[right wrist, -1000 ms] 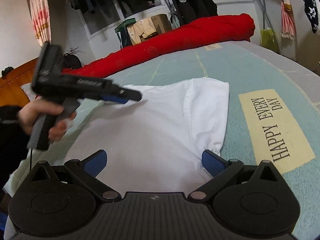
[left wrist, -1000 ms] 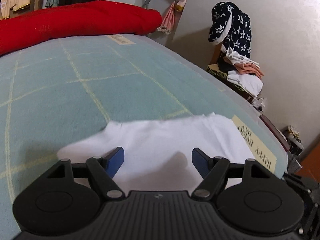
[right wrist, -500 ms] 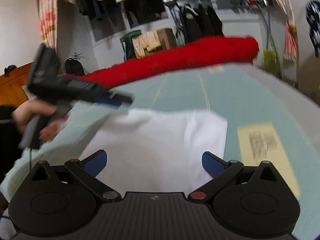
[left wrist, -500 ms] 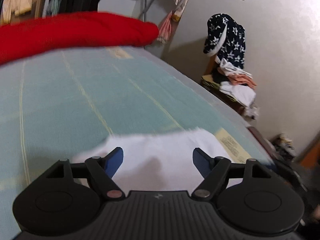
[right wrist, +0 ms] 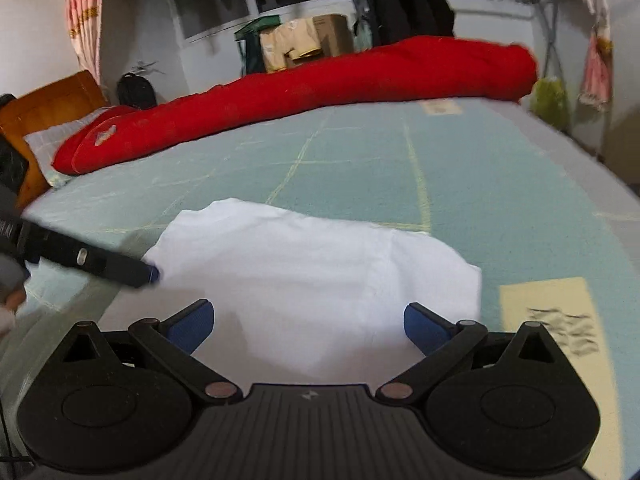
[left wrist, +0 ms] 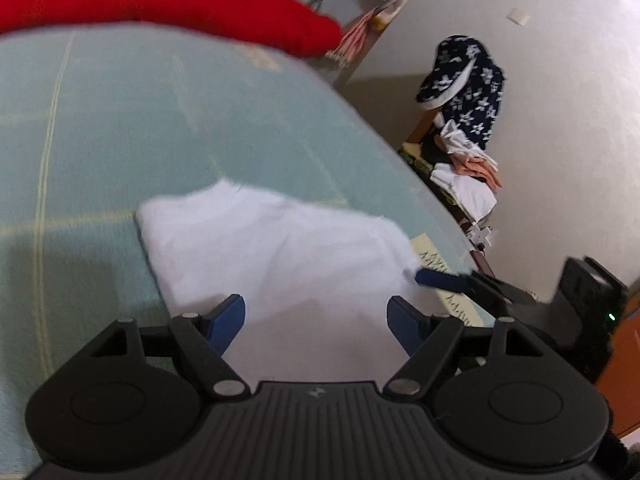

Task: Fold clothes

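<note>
White T-shirt lies folded on our teal bedspread; our left gripper and right gripper gape at six o'clock, empty.

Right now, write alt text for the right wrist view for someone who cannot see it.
A folded white cotton garment lies flat on a pale green bedspread, directly ahead of the open right tool, which holds nothing. The left tool reaches in from the left beside the garment's edge, and a long red bolster lies across the far side.
</note>
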A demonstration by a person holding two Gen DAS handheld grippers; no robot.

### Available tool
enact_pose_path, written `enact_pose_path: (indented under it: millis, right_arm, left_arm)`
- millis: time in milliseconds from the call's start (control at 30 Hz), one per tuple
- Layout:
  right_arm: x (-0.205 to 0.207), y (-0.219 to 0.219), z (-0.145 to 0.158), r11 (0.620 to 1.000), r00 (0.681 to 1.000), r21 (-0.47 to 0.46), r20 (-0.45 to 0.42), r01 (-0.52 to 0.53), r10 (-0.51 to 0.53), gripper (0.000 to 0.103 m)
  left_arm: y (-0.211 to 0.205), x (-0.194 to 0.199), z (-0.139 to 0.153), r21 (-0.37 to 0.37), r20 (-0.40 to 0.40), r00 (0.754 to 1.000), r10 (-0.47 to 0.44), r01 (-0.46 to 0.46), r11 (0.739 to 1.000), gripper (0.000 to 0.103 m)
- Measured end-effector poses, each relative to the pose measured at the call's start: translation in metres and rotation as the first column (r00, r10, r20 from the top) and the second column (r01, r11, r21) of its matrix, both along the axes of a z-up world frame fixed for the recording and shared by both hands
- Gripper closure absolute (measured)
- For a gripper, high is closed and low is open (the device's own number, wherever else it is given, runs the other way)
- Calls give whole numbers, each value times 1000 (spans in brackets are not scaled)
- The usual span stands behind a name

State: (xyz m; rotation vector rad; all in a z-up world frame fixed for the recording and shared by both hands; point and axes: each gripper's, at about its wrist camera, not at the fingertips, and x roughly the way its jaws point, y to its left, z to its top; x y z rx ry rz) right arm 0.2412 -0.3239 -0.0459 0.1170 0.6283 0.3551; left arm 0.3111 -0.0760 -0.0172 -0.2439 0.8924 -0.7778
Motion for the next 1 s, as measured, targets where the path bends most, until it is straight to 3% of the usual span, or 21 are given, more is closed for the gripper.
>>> enact_pose_path:
  millis: [133, 200, 433, 567, 667, 833, 1000]
  right_arm:
    - [-34, 6, 4, 998, 1000, 54, 5, -26, 26, 0]
    - [-45, 10, -4, 999, 999, 43, -32, -21, 22, 0]
    - [-78, 8, 4, 997, 1000, 74, -24, 1, 1, 0]
    - [-81, 9, -4, 998, 997, 48, -74, 42, -38, 0]
    - [-89, 3, -6, 995, 993, 62, -93, 77, -71, 0]
    - [-108, 3, 8, 994, 999, 100, -25, 38, -36, 0]
    - [-106, -3, -4, 992, 993, 82, -82, 95, -88, 0]
  left_arm:
    - [-3, -14, -11, 17, -25, 1000, -10, 11, 1000, 23]
    - [-4, -18, -22, 46, -54, 999, 2, 0, 999, 23]
    - [-3, -55, -3, -11, -28, 1000, -10, 10, 1000, 20]
    - [-8, -68, -19, 60, -74, 997, 3, 1, 998, 20]
    - [-4, -82, -10, 73, -32, 999, 15, -13, 997, 20]
    - [5, -102, 4, 110, 19, 1000, 25, -27, 994, 19]
    - [14, -123, 6, 184, 55, 997, 47, -56, 981, 19]
